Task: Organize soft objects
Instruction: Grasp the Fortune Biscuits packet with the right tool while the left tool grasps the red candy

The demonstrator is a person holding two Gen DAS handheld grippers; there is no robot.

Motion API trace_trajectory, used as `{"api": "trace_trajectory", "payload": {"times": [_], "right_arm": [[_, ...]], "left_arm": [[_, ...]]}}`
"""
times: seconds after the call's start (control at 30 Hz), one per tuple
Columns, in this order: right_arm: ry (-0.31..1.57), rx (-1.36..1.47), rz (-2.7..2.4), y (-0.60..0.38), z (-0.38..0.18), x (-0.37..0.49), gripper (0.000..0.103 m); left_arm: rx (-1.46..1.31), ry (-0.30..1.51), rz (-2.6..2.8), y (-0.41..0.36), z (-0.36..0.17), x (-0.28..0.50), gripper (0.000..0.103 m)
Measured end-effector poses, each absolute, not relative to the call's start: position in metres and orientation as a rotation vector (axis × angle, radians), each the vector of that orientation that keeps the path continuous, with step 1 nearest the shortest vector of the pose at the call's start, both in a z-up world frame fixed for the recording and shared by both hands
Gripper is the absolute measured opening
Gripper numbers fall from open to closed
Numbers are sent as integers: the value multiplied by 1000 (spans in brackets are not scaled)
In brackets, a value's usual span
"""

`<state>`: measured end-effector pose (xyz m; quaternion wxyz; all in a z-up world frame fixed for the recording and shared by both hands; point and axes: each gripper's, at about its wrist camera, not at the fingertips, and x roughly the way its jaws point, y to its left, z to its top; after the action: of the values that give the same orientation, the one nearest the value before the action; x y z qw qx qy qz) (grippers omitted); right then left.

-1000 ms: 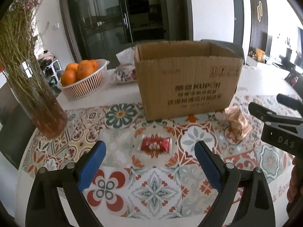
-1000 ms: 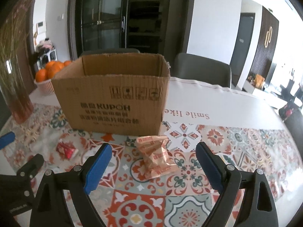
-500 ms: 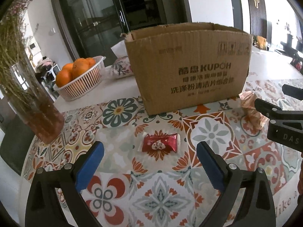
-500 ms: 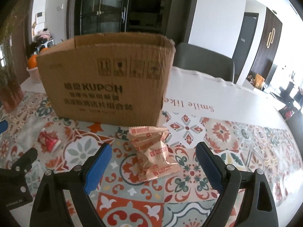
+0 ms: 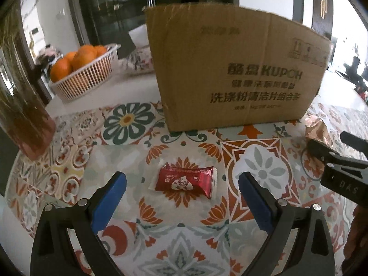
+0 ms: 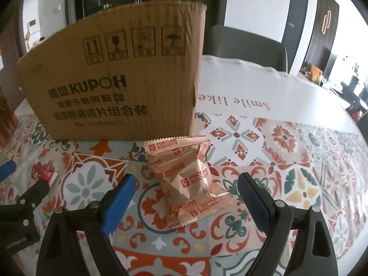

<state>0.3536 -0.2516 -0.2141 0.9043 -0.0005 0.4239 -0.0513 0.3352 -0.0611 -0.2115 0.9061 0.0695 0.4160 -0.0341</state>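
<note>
Closest in the left wrist view, the left gripper [image 5: 181, 184] stands with its blue pads wide apart and nothing between them. Just ahead, centred in that gap, a small red snack packet [image 5: 184, 181] lies flat on the patterned tablecloth [image 5: 128, 211], its long axis crosswise, running from one pad toward the other.

In the right wrist view, the right gripper [image 6: 186, 184] is likewise spread wide and empty. A larger tan biscuit packet [image 6: 186, 174] lies between and just beyond its pads, crinkled and puffy, its long axis pointing mostly away from the gripper and slanting slightly.

Each gripper is nearer its own packet; nothing blocks either.

Behind both packets stands an open-topped cardboard box [image 5: 234, 73], the likely destination; its tall near wall would have to be cleared.

Farther left sit a glass vase [image 5: 23, 105] and a white basket of oranges [image 5: 85, 78].
</note>
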Motion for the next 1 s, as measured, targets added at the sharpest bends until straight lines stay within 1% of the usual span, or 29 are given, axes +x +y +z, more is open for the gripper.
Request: {"api": "trace_trajectory", "payload": {"times": [0.17, 0.23, 0.3, 0.37, 0.5, 0.53, 0.6, 0.67, 0.73, 0.87, 1.0], "right_arm": [[899, 29, -113, -257, -224, 364, 91], [903, 32, -107, -258, -227, 367, 91], [909, 31, -105, -258, -230, 370, 91], [916, 38, -105, -258, -234, 372, 91], [927, 69, -104, -259, -240, 374, 89], [932, 85, -93, -260, -242, 374, 87], [926, 86, -97, -262, -242, 373, 81], [919, 84, -99, -263, -241, 371, 67], [915, 89, -90, -264, -239, 369, 58], [908, 94, -73, -262, -233, 365, 48], [902, 93, -63, -261, -227, 359, 47]], "left_arm": [[108, 910, -75, -60, -221, 347, 98], [110, 913, -70, -60, -223, 349, 95], [105, 921, -72, -59, -226, 351, 88], [104, 934, -80, -58, -229, 353, 83], [90, 957, -83, -56, -234, 358, 79], [84, 966, -86, -55, -236, 359, 77], [73, 962, -93, -54, -236, 360, 69], [77, 957, -107, -56, -237, 359, 66], [74, 960, -124, -57, -236, 359, 62], [81, 955, -139, -61, -234, 357, 56], [85, 946, -155, -62, -230, 353, 53]]}}
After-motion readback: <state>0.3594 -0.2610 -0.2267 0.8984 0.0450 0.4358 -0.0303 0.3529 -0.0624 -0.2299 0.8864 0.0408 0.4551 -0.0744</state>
